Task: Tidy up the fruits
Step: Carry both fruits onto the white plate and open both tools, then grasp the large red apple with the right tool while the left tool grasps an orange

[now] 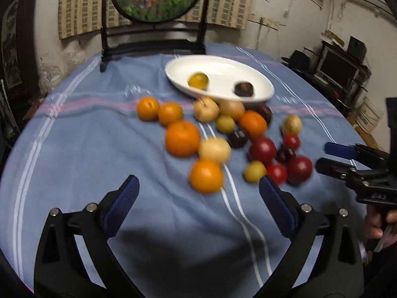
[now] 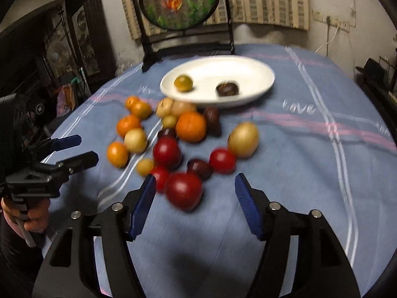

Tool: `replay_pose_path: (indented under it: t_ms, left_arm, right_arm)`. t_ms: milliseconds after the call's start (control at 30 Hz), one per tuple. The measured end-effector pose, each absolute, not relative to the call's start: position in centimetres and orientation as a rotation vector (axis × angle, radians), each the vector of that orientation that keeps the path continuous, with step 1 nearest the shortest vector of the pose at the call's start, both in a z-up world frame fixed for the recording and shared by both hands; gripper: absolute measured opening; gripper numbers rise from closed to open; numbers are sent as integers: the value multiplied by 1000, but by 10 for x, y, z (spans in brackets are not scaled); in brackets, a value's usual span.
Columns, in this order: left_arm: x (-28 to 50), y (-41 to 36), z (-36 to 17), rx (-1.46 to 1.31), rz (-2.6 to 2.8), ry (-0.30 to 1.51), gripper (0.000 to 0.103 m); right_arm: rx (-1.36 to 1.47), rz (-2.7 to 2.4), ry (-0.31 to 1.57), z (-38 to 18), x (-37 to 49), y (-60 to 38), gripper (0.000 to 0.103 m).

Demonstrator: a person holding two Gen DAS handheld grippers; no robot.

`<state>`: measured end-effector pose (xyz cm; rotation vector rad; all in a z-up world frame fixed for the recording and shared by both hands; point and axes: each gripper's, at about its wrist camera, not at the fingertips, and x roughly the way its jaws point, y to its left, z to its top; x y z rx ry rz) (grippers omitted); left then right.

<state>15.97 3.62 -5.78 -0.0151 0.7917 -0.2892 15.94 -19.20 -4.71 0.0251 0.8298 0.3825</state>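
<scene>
Both tongs are seen empty over the blue striped tablecloth. Wide apart stand the jaws of the left gripper, with nothing held between the blue pads; only cloth and the near edge of an orange are framed in the gap. From the right wrist view, the right gripper is seen parted about halfway, and a big red fruit lies between its fingertips, nearer the left pad, though no pad is pressed on it. Each gripper is caught at the edge of the other's view, carried by a hand on a grip.

Just beyond the tips, the loose fruit is spread in a cluster on the cloth. Oranges and pale yellow fruits are grouped on the left side, red and dark purple ones on the right, many of them touching. A golden oval fruit is set slightly apart at the right of the pile. Everything is smeared by motion blur.

Past the cluster, a white oval plate is found, its near rim just beside the farthest fruits. Two pieces are already held in it: a yellow-green fruit to the left and a dark brown one to the right, well apart.

At the table's far edge a round goldfish screen on a black stand is seen.
</scene>
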Motion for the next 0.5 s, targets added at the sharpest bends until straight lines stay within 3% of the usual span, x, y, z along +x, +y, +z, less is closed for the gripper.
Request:
replay_pose_path:
  t_ms: [433, 500]
  left_arm:
    - [150, 34, -68, -15, -338, 797, 99]
    - [151, 34, -68, -16, -340, 799, 99]
  right_arm:
    - [90, 414, 914, -71, 179, -183, 62]
    - [91, 420, 921, -73, 180, -181, 57]
